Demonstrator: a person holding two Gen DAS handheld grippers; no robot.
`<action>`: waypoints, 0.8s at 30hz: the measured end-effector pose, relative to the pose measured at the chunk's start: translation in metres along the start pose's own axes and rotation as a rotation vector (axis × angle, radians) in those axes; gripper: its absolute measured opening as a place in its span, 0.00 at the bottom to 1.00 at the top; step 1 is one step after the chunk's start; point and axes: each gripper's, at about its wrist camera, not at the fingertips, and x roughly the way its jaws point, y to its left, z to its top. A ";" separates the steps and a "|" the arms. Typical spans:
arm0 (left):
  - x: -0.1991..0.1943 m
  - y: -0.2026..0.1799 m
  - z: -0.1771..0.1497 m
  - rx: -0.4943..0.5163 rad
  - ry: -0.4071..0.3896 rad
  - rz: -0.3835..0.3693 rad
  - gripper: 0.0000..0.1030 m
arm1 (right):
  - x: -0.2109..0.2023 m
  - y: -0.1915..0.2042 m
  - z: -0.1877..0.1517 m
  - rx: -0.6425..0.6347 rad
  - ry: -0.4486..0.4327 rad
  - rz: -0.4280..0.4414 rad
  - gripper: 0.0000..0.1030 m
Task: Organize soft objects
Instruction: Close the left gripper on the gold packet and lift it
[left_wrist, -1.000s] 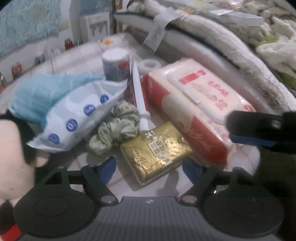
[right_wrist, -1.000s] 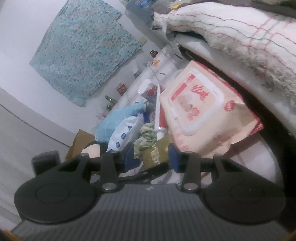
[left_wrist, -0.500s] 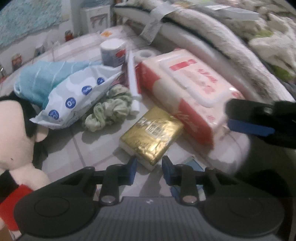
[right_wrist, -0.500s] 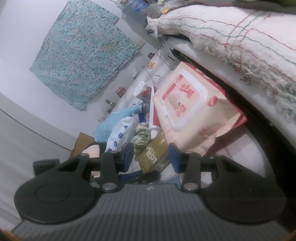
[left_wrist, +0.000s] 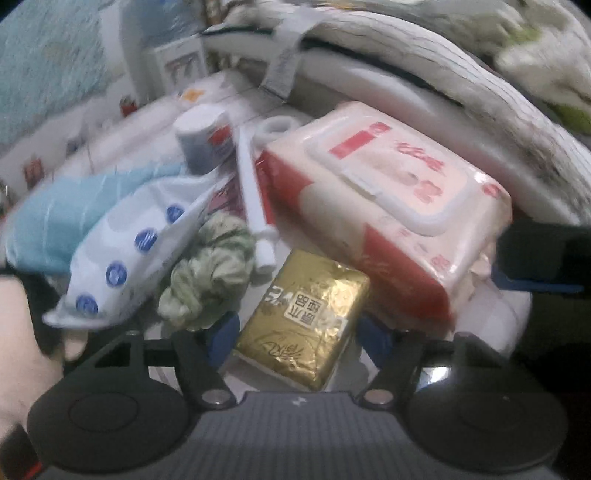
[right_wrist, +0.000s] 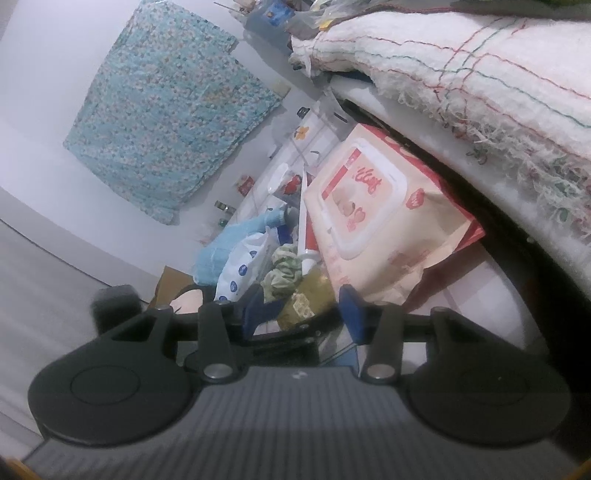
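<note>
Where the gold foil pack (left_wrist: 306, 317) lies on the tiled floor (left_wrist: 258, 291), its near end sits between the blue fingers (left_wrist: 221, 334) of the left gripper (left_wrist: 299, 338), whose jaws have just been opening and stand wide, pads off the foil. A green scrunchie (left_wrist: 210, 273) lies just left of the pack, a white tube (left_wrist: 255, 206) beyond it, a red-and-cream wipes pack (left_wrist: 388, 206) to the right. The right gripper (right_wrist: 301, 308) hangs partly open nearby, holding nothing. A fringed blanket (right_wrist: 461, 74) is piled above.
</note>
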 end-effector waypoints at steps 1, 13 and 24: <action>0.003 0.005 -0.001 -0.033 0.013 -0.010 0.66 | -0.001 -0.001 0.000 0.000 -0.001 -0.001 0.44; -0.024 0.028 -0.035 -0.237 0.114 0.000 0.74 | 0.001 0.005 -0.005 -0.007 0.022 -0.009 0.44; -0.014 0.019 -0.027 -0.149 0.076 0.017 0.59 | -0.019 0.030 -0.007 -0.083 0.020 -0.062 0.47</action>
